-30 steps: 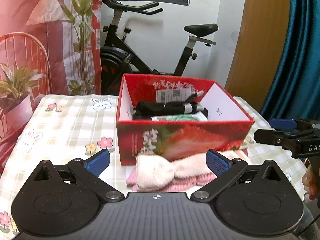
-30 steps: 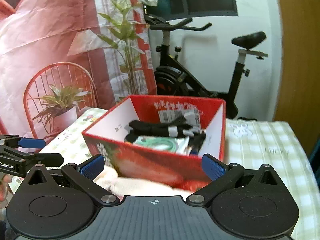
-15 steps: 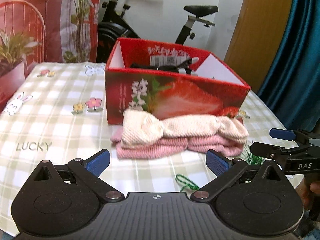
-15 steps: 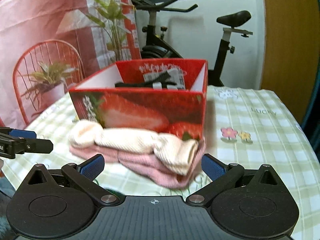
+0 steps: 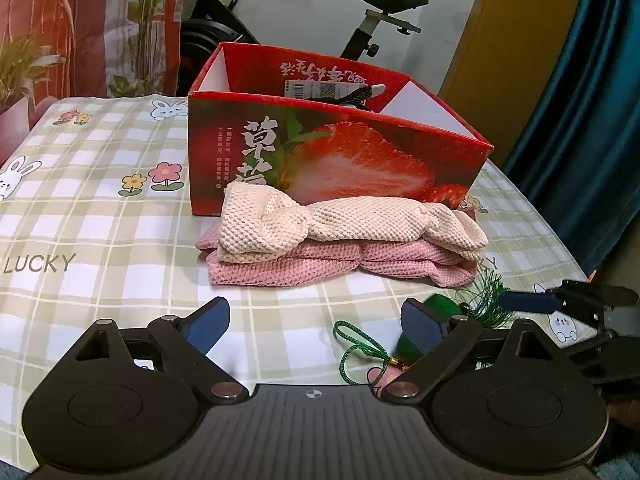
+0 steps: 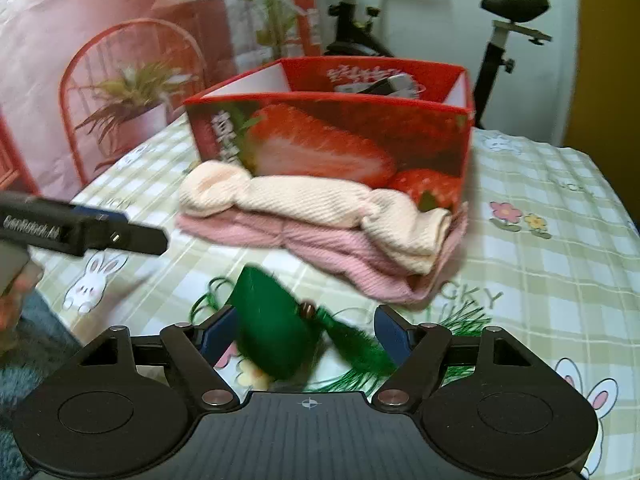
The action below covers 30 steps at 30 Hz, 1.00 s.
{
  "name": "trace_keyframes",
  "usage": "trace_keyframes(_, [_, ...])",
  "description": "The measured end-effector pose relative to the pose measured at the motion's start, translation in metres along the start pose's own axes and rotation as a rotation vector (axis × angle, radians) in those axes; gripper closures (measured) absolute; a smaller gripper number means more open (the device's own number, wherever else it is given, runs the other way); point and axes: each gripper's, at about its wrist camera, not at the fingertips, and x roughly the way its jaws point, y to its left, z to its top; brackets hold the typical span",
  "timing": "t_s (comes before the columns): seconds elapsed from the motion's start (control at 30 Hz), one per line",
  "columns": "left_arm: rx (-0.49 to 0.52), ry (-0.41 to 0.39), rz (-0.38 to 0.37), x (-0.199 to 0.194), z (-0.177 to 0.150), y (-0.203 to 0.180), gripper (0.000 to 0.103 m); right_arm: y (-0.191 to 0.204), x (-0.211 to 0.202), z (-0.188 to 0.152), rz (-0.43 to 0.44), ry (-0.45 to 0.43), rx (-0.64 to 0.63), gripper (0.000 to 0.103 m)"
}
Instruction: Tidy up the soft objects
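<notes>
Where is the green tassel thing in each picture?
Left wrist view: the green tassel charm lies low on the right, partly behind a pad of the left claw.
Right wrist view: low in the middle, between the right claw's pads.
Shared landmark: the strawberry box.

A room in a home: an exercise bike (image 5: 304,28) stands against the white wall behind a table (image 5: 100,208) spread with a checked cloth printed with rabbits and flowers. A teal curtain (image 5: 592,112) hangs at one side, and a potted plant (image 6: 132,96) sits on a red wire chair (image 6: 100,76).
</notes>
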Motion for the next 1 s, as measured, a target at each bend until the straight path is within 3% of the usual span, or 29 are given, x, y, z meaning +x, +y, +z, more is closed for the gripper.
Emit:
trace_keyframes(0.17, [-0.002,0.003,-0.009,0.001,0.0,-0.001,0.011,0.001,0.011,-0.001,0.041,0.063,0.006,0.037])
trace_keyframes(0.3, [-0.017,0.017,-0.015,0.005,-0.001,0.001,0.013,-0.004,0.03,0.003,0.094,0.132,0.018,0.055])
trace_keyframes(0.7, [-0.081,0.015,-0.018,0.009,0.004,0.014,0.015,0.005,0.061,0.034,0.153,0.125,-0.029,0.055])
trace_keyframes(1.0, [-0.107,0.018,-0.007,0.02,0.022,0.021,0.02,0.009,0.064,0.027,0.139,0.066,0.005,0.053])
